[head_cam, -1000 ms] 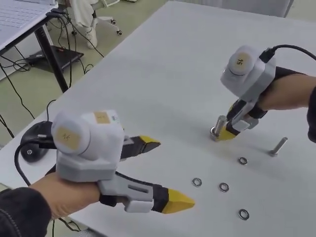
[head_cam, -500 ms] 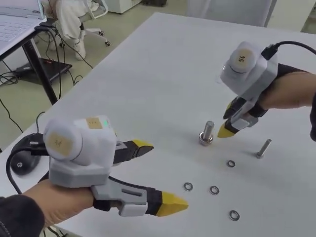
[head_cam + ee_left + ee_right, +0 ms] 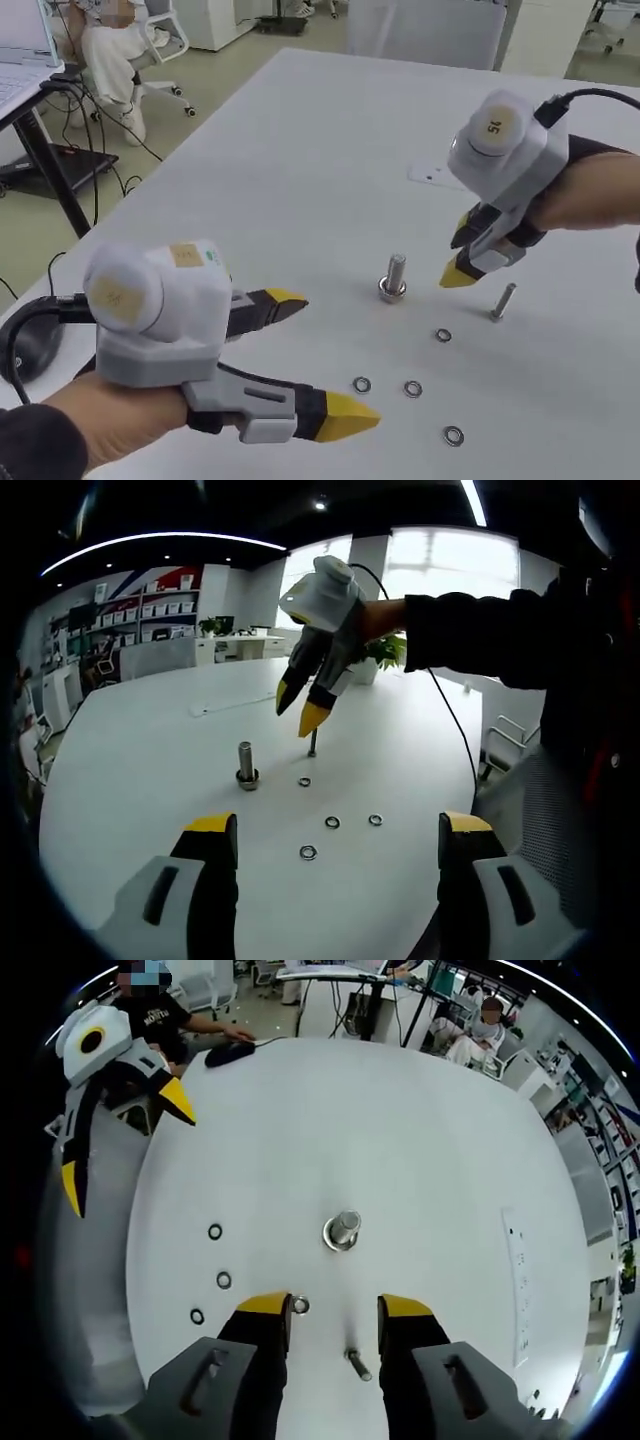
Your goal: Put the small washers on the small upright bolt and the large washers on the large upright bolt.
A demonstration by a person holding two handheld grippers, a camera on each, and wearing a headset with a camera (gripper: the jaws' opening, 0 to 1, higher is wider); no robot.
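Left hand-held gripper (image 3: pixel 335 358), jaws wide apart; right hand-held gripper (image 3: pixel 456 262), jaws narrowly apart.

**Left tool** (image 3: pixel 322 355): pale grey moulded shell, rounded at the rear. It carries a round tan sticker (image 3: pixel 118 297) with dark print, a square tan label (image 3: pixel 185 254) and a small green light (image 3: pixel 212 256) on top. Two black jaws end in yellow tips and are backed by grey slotted plates, as the left gripper view shows. A black cable (image 3: pixel 50 301) leaves the rear. **Right tool** (image 3: pixel 458 258): the same grey shell, black jaws and yellow tips. It has a second sticker (image 3: pixel 495 125) printed with dark digits, and a second black cable (image 3: pixel 590 95) curving from its top. **Clothing**: the left sleeve (image 3: pixel 40 445) and right sleeve (image 3: pixel 480 630) are both dark.
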